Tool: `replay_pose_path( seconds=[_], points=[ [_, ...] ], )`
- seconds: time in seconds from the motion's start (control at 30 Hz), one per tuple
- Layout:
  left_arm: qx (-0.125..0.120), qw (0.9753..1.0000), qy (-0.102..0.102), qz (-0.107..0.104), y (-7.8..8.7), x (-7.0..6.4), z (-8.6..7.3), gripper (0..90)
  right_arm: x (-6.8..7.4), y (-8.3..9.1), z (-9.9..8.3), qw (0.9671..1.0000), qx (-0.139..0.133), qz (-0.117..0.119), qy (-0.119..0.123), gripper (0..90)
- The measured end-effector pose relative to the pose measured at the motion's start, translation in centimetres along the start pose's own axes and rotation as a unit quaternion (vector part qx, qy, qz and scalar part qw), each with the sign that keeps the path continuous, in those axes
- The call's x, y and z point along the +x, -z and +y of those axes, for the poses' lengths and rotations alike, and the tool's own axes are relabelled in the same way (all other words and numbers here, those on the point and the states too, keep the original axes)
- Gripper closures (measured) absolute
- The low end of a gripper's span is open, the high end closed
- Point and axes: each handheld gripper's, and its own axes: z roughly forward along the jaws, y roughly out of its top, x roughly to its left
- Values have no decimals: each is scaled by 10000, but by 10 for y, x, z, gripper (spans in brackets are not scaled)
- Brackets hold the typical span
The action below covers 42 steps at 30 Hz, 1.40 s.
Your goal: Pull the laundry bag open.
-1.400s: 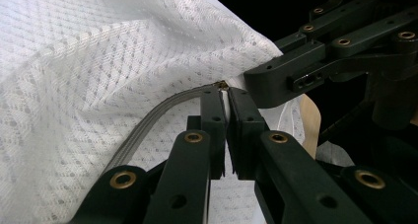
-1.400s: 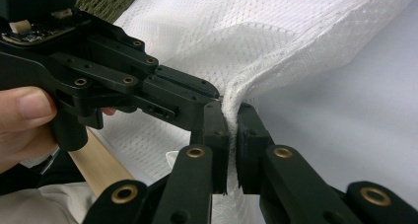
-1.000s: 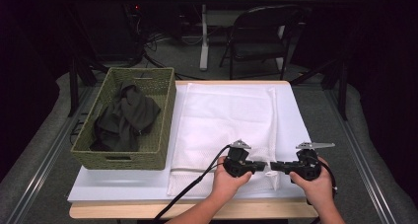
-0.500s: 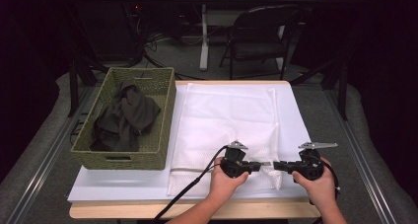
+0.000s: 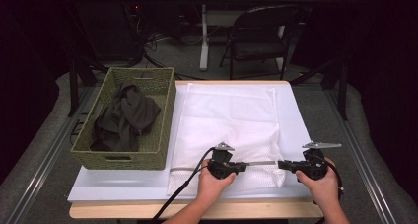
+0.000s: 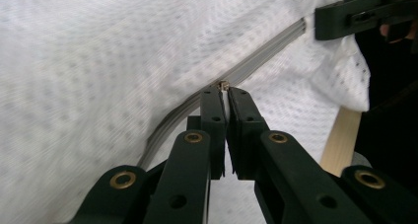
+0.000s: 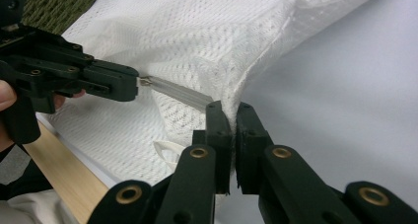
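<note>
Since a second ago, moved apart along the near edge of the tabletop (image 5: 148, 208): left gripper (image 5: 240, 167) slightly toward the left, right gripper (image 5: 284, 164) toward the right corner. Between them now a stretch of grey zipper (image 5: 261, 163) on the white mesh laundry bag (image 5: 231, 120). Judged as partly unzipped, most of the zipper remaining; dark clothes (image 5: 125, 118) waiting in the woven basket (image 5: 123, 160) at the left. Seen from the left gripper view: jaws pressed on the small brass zipper pull (image 6: 223, 85). Seen from the right gripper view: jaws pinching the bag's corner fabric (image 7: 231, 98).
</note>
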Motion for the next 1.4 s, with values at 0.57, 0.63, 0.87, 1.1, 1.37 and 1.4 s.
replay_pose_path(
  seconds=[0.57,0.63,0.87,1.1,1.37,1.4],
  points=[
    [-61,9993,156,332,43,24,-19,868,-5,-1,-1,10000,2,-33,-42,866],
    [-49,9994,84,330,48,22,-21,868,-4,-1,-1,10000,33,26,-50,866],
    [-68,9982,230,543,62,30,-29,869,-8,2,-2,9999,-16,-35,-106,868],
    [-44,9949,295,967,88,43,-40,869,-9,3,-2,9998,-11,-199,-49,868],
    [-8,9918,302,1244,105,50,-49,869,-10,2,-2,9997,-2,-224,-45,867],
    [27,9917,301,1254,109,52,-51,869,-10,2,-2,9997,-5,-228,-42,867]
  ],
)
